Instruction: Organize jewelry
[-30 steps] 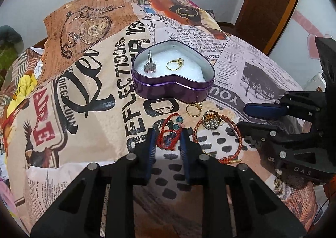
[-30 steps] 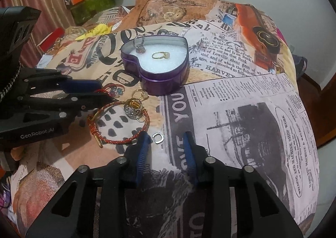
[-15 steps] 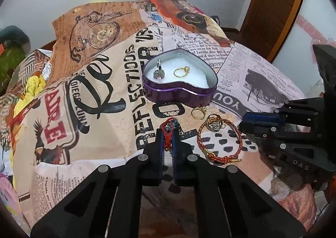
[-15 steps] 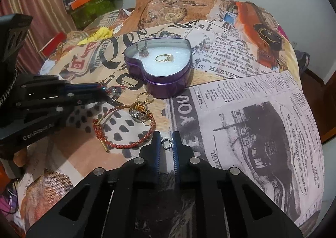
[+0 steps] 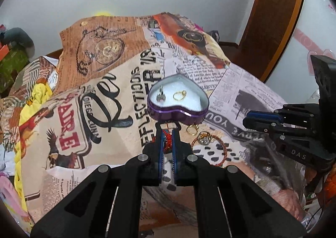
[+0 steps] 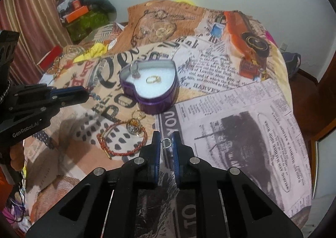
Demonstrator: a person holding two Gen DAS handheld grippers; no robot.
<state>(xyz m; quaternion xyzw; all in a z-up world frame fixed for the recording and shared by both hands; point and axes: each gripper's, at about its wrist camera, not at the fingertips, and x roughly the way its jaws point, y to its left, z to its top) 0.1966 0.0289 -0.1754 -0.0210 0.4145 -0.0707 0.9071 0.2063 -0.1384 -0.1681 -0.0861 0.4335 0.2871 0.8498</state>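
Note:
A purple heart-shaped tin (image 5: 178, 111) (image 6: 155, 99) with a white pad holds a gold ring (image 5: 180, 95) (image 6: 153, 79) and a silver ring (image 5: 161, 96) (image 6: 135, 70). My left gripper (image 5: 168, 130) (image 6: 87, 95) is shut on a red beaded bracelet (image 5: 167, 140), lifted just in front of the tin. My right gripper (image 6: 166, 140) (image 5: 246, 121) is shut on a small silver ring (image 6: 166, 143), raised above the bedspread. A red cord bracelet (image 6: 124, 143) (image 5: 220, 154), a gold ring (image 5: 192, 129) (image 6: 139, 114) and a charm cluster (image 6: 134, 127) (image 5: 204, 139) lie on the cloth.
The jewelry lies on a bed covered by a newspaper-print spread (image 5: 105, 111) (image 6: 241, 122). Clutter and boxes (image 6: 84, 17) stand at the far left by a curtain. A wooden door (image 5: 273, 17) is at the right.
Both grippers closed from open: the left on the red beaded bracelet, the right on the small silver ring. Both then lifted their pieces off the cloth toward the tin.

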